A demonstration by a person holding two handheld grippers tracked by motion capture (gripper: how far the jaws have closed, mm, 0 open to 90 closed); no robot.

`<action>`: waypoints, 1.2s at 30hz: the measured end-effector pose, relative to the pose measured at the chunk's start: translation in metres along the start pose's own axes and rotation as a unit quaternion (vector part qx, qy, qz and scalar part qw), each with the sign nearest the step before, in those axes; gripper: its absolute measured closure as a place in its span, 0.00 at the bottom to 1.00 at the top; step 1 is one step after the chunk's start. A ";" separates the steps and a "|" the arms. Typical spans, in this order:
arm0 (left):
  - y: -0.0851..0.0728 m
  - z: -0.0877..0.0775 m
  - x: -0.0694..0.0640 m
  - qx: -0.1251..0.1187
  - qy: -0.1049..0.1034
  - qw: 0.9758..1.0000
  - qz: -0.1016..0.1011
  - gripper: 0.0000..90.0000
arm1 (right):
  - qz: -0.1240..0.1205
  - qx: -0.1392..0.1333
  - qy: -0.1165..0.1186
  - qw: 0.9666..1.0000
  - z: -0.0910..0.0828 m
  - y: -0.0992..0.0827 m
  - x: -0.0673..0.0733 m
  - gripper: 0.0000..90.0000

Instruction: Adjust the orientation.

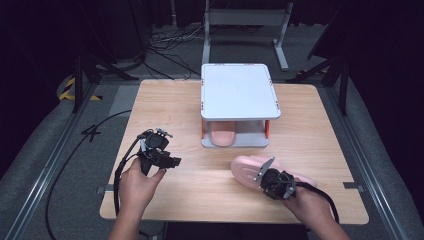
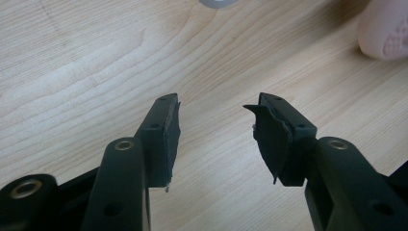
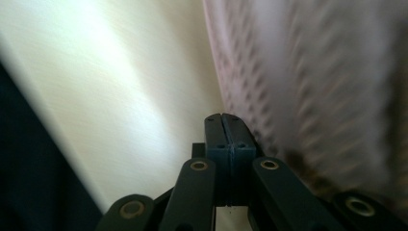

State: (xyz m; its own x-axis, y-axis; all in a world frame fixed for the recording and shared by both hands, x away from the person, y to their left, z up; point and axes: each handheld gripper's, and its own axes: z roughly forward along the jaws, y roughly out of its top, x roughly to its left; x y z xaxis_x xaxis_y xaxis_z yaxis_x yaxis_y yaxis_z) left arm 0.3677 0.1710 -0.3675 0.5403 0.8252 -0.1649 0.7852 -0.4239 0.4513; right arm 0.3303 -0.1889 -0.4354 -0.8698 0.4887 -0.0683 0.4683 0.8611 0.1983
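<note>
Pink slipper (image 1: 247, 167) lying on the desk (image 1: 165, 105) at the near right, in front of the white two-tier shoe rack (image 1: 239, 90), sole pattern facing the right claw's camera. A second pink slipper (image 1: 221, 134) already tucked on the rack's lower shelf, toe pointing out toward the near edge.

Right claw (image 1: 265, 170) right at the loose slipper's near side, jaws clenched flat together with nothing between them, seen clearly in the right gripper view, where the slipper's dotted surface (image 3: 312, 82) runs just beside the closed pads. Touching or only very near: cannot tell. No grip on the slipper.

Left claw (image 1: 172, 162) held over bare wood at the near left, well apart from both slippers, jaws released and empty; in the left gripper view, the loose slipper's end (image 2: 385, 31) far off at the upper right corner.

Step in hand, judged from the layout: approaching the remaining slipper for stowing beside its mate on the lower shelf. Grasp not yet made.

Next move, as a judgement: opening the right jaws, straddling the slipper's edge or strap, then closing firmly before lifting. Soft, pliable material, so likely to bend or droop if pinched at one end only. Low clearance under the rack's top shelf, calling for a flat, level entry alongside the stowed slipper.
</note>
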 end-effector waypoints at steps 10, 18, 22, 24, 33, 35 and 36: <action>0.001 0.002 0.000 0.003 0.000 1.000 0.002 0.57 | 0.014 -0.082 0.074 0.994 -0.032 -0.014 -0.010 1.00; -0.004 -0.002 0.003 0.000 0.001 1.000 -0.005 0.57 | 0.094 -0.210 0.020 0.973 -0.086 -0.034 -0.039 1.00; -0.005 -0.001 0.004 -0.001 0.001 1.000 -0.014 0.57 | 0.116 -0.213 0.015 0.970 -0.084 -0.037 -0.052 1.00; -0.005 0.000 0.004 0.001 -0.001 1.000 -0.013 0.57 | 0.121 -0.209 0.011 0.970 -0.079 -0.037 -0.056 1.00; 0.000 0.004 0.003 0.004 -0.003 1.000 -0.004 0.57 | 0.105 -0.187 0.047 0.976 -0.079 -0.039 -0.046 1.00; 0.003 0.006 0.001 0.005 -0.005 1.000 -0.002 0.57 | 0.096 -0.181 0.076 0.976 -0.080 -0.042 -0.040 1.00; 0.004 0.006 0.001 0.006 -0.005 1.000 0.001 0.57 | 0.094 -0.175 0.094 0.975 -0.080 -0.043 -0.037 1.00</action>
State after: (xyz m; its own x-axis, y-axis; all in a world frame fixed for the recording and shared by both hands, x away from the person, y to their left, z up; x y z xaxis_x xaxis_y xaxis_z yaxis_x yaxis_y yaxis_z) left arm 0.3733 0.1674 -0.3714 0.5438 0.8213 -0.1723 0.7881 -0.4292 0.4413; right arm 0.3300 -0.2557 -0.3632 -0.8018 0.5714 0.1749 0.5692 0.6411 0.5148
